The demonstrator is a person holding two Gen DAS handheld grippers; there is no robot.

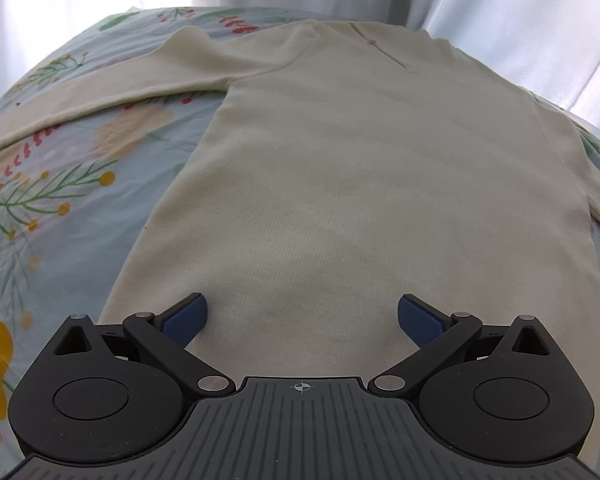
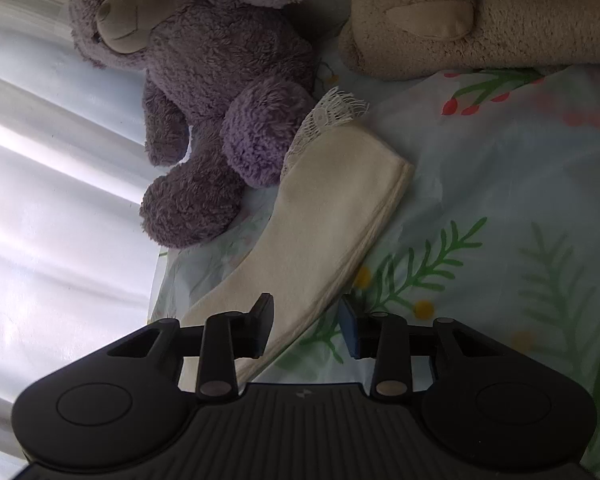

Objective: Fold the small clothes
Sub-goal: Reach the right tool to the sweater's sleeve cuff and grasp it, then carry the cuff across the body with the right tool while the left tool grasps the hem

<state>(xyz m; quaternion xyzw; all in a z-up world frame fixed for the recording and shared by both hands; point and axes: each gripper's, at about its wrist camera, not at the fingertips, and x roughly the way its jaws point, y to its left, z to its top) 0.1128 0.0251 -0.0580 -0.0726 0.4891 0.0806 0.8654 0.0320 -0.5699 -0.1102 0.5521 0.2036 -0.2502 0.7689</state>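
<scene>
On the bed's floral sheet (image 1: 60,184) a cream long-sleeved top (image 1: 340,184) lies spread flat, neck toward the pale curtain (image 1: 500,8) beyond the bed's far edge. One sleeve (image 1: 100,92) stretches out from the top's left shoulder across the sheet; the other runs down along the top's right side. Above the top's near hem the left gripper (image 1: 302,320) hovers with its blue-padded fingers (image 1: 184,320) spread wide and nothing between them. At the end of the top's right sleeve, the lace-trimmed cuff (image 2: 324,120) lies just beside the foot of a purple plush bear (image 2: 204,92), and a beige plush toy (image 2: 480,20) sits farther off, beyond the cuff. The right gripper (image 2: 306,330) is over that sleeve's (image 2: 324,232) edge, its fingers partly closed but with a gap left; one finger overlaps the fabric, the other stands over the sheet, and no grip on the cloth shows.
</scene>
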